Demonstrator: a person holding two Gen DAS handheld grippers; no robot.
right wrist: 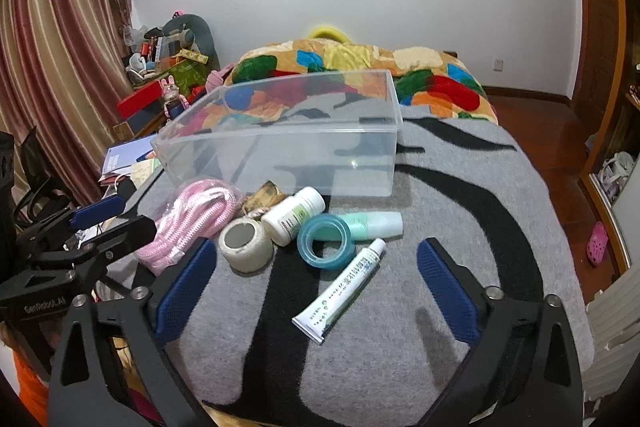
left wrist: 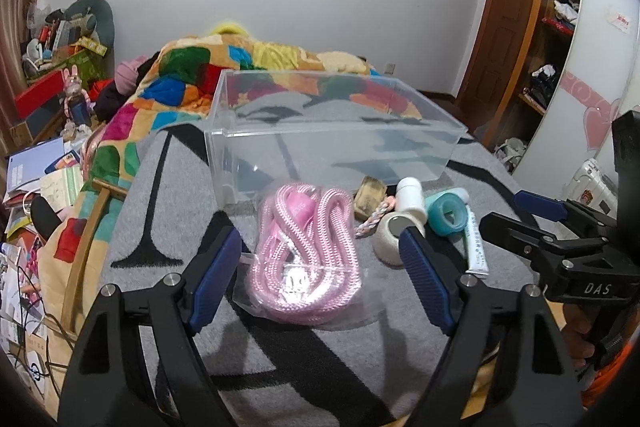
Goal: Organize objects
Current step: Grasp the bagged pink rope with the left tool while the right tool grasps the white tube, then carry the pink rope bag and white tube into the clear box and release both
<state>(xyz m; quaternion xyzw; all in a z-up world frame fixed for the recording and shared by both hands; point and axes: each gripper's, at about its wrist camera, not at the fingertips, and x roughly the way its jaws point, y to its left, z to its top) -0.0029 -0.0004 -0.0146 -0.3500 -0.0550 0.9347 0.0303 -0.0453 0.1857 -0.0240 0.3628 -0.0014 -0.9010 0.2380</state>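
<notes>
- The left hand-held gripper [left wrist: 320,267] stands wide open and holds nothing; the pink rope [left wrist: 306,255], coiled in a clear plastic bag, lies on the grey and black blanket [left wrist: 168,211] between its two blue pads, touching neither.
- The right hand-held gripper [right wrist: 316,287] is also wide open and empty. The white ointment tube [right wrist: 344,287] lies between its pads, slanted, with the cap toward the far side.
- Just beyond the tube are the teal tape ring [right wrist: 325,237], the white gauze roll [right wrist: 246,243], the white pill bottle [right wrist: 294,215] lying on its side and the mint green bottle [right wrist: 372,223], also lying down. They are crowded close together; the tape ring seems to touch the mint green bottle.
- A brownish small object [right wrist: 264,195] sits behind the pill bottle, near the box; it is partly covered and I cannot tell what it is. A pink-white braided cord [left wrist: 374,221] shows only in part beside the gauze roll in the left view.
- The printing on the tube and on the pill bottle is too small to read.
- The clear plastic box [right wrist: 288,147] stands upright on the bed behind all the items, open at the top, and nothing is inside it. Through its walls the colourful patchwork quilt [right wrist: 360,67] is visible.
</notes>
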